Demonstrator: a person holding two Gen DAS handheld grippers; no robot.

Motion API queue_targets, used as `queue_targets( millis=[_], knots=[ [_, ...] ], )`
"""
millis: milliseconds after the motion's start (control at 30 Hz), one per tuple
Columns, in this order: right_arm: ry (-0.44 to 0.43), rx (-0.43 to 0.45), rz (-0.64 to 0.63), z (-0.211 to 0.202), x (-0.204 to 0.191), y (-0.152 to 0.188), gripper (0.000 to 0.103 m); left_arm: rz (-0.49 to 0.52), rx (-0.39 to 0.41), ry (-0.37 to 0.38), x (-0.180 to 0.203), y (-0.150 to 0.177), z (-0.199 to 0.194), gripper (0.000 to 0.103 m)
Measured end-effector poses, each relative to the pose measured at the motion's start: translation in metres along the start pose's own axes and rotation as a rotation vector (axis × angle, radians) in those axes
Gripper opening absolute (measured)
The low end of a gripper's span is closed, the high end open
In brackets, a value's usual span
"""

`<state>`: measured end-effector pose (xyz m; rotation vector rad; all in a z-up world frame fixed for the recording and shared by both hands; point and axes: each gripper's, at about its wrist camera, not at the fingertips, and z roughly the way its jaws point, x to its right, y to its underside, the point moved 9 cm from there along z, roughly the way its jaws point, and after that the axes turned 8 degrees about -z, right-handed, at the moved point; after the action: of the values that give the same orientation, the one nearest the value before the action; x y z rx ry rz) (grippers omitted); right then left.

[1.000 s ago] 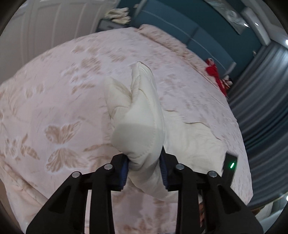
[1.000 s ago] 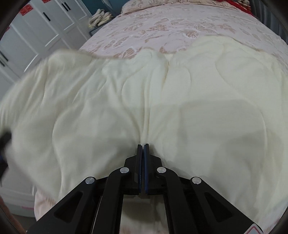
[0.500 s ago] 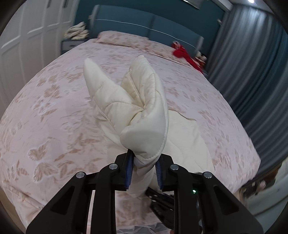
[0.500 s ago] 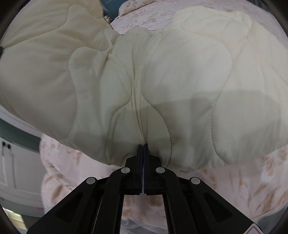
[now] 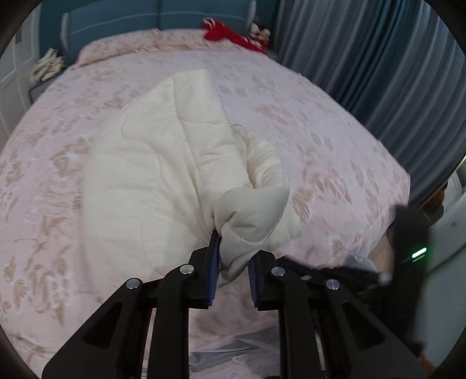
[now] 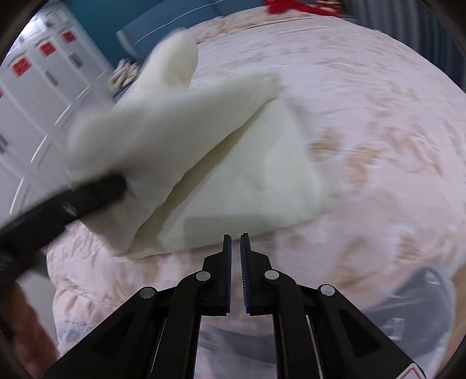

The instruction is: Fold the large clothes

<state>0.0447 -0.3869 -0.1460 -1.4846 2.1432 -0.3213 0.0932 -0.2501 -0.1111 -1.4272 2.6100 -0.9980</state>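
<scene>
A cream quilted garment (image 5: 163,175) lies bunched on the pink floral bed (image 5: 335,137). My left gripper (image 5: 233,247) has a thick fold of it between its blue pads, and its jaws are closing on it. In the right wrist view the garment (image 6: 238,175) is a folded heap, with one part lifted at the left by the blurred left gripper (image 6: 96,192). My right gripper (image 6: 236,242) hangs just short of the garment's near edge. Its jaws are opening, a narrow gap shows and nothing is between them. The right gripper's body (image 5: 407,250) shows at the left view's right edge.
A red item (image 5: 224,32) lies by the blue headboard (image 5: 145,14). Grey-blue curtains (image 5: 378,64) run along the right side. White wardrobe doors (image 6: 35,87) stand left of the bed. A pale pile (image 5: 46,64) sits on the nightstand.
My right gripper let go of the garment and drew back from it, its jaws parting slightly. My left gripper swung across and rolled, carrying its fold over the rest of the garment.
</scene>
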Motion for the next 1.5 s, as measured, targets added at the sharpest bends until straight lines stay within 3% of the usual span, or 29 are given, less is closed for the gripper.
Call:
queue_targets(
  millis=[167,433,567,667,700,733,800,900,1000,1167,1233,1267,1300,1367,1500],
  knots=[
    [0.016,0.023,0.078,-0.02,0.036,0.005,0.009,-0.01,-0.053,-0.016,0.016,0.006,0.034,0.015],
    [-0.038,0.056,0.107,-0.037,0.033,-0.002,0.009,-0.056,-0.108,-0.017,0.02,0.002,0.073,0.016],
    [-0.046,0.083,0.084,-0.054,0.025,-0.011,0.013,-0.084,-0.054,-0.005,0.014,0.0,0.046,0.02],
    [-0.047,0.105,0.074,-0.068,0.021,-0.019,0.041,-0.06,0.027,0.01,0.009,-0.003,0.0,0.046],
    [-0.048,0.114,0.065,-0.071,0.018,-0.022,0.047,-0.078,0.052,0.033,0.006,-0.004,-0.015,0.068],
    [-0.047,0.126,0.051,-0.076,0.013,-0.026,0.049,-0.109,0.088,0.05,-0.003,-0.004,-0.035,0.073],
    [-0.063,0.147,0.03,-0.083,0.0,-0.034,0.055,-0.146,0.129,0.046,-0.022,-0.004,-0.061,0.073],
    [-0.123,0.168,0.011,-0.083,-0.026,-0.05,0.062,-0.208,0.142,-0.057,-0.065,0.0,-0.075,0.073],
    [-0.12,0.15,-0.02,-0.068,-0.046,-0.065,0.062,-0.272,0.106,-0.15,-0.105,0.011,-0.067,0.073],
    [-0.092,0.057,-0.027,-0.024,-0.06,-0.083,0.062,-0.339,0.073,-0.209,-0.139,0.022,-0.055,0.071],
    [-0.088,0.028,-0.03,-0.012,-0.063,-0.082,0.047,-0.345,0.069,-0.208,-0.143,0.021,-0.054,0.069],
    [-0.073,0.009,-0.045,-0.006,-0.063,-0.082,0.029,-0.347,0.069,-0.21,-0.143,0.02,-0.053,0.069],
    [-0.067,0.004,-0.054,-0.004,-0.062,-0.082,0.022,-0.345,0.069,-0.209,-0.141,0.019,-0.053,0.069],
    [-0.057,0.023,-0.064,-0.008,-0.058,-0.086,0.014,-0.336,0.071,-0.203,-0.135,0.015,-0.052,0.067],
    [-0.038,0.071,-0.021,-0.026,-0.034,-0.093,0.011,-0.302,0.077,-0.186,-0.116,0.001,-0.049,0.065]
  ],
)
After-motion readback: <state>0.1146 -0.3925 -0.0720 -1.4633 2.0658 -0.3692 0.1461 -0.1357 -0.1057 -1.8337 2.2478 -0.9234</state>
